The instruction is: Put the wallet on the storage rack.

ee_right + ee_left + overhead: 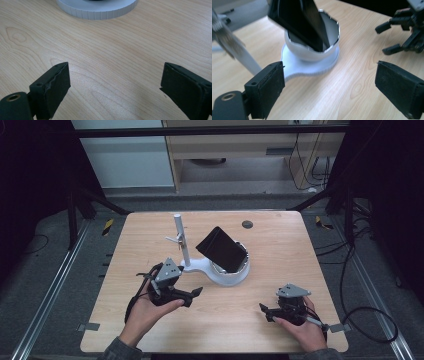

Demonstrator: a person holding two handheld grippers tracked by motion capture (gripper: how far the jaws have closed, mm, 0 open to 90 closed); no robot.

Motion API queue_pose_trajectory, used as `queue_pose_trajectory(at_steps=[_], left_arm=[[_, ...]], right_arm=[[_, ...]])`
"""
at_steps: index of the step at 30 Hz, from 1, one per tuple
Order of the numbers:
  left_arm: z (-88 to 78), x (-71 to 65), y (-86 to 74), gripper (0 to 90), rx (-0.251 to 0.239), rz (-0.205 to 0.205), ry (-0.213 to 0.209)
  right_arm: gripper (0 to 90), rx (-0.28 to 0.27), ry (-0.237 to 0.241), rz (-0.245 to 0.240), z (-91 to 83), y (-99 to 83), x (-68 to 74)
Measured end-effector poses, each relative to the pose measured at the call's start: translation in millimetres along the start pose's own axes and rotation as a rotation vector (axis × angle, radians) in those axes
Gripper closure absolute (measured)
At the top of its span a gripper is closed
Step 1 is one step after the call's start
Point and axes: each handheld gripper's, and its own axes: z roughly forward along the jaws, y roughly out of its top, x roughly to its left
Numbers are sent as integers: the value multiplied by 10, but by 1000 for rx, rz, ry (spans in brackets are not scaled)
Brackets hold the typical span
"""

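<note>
A black phone [221, 249] leans tilted in the white cup of a stand [226, 276] at the table's middle; a white post [181, 240] rises from the stand's left arm. In the left gripper view the phone [299, 22] sits in the cup [312, 53] just ahead of the jaws. My left gripper [195, 295] is open, low over the table to the left of the stand's base, with nothing between its pads [268, 87]. My right gripper [265, 312] is open near the front right, over bare wood, and its pads [56, 87] hold nothing. The stand's ribbed base rim [96, 11] lies ahead.
The wooden table [280, 245] has a small dark round insert [247, 224] near its back edge. Metal rails run along both sides of the table. Cables lie on the floor at the right. The other gripper [404, 32] appears at the upper right of the left gripper view.
</note>
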Motion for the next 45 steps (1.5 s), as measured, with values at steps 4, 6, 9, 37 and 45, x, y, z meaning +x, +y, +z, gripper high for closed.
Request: queue_pose_trajectory(at_steps=[4,6,9,37,45], left_arm=[[62,49,-236,81,30,-16,11],[78,73,-337,72,40,-23,17],[95,108,-444,65,59,-22,31],[183,724,-1383,22,208,-151,151],[187,728,-1391,4,204,-154,162]], right_arm=[[70,9,0,4,15,-11,-11],[62,13,1,10,23,-14,-11],[54,18,5,12,29,-17,-9],[15,82,29,28,200,-76,-26],[11,80,28,28,205,-79,-26]])
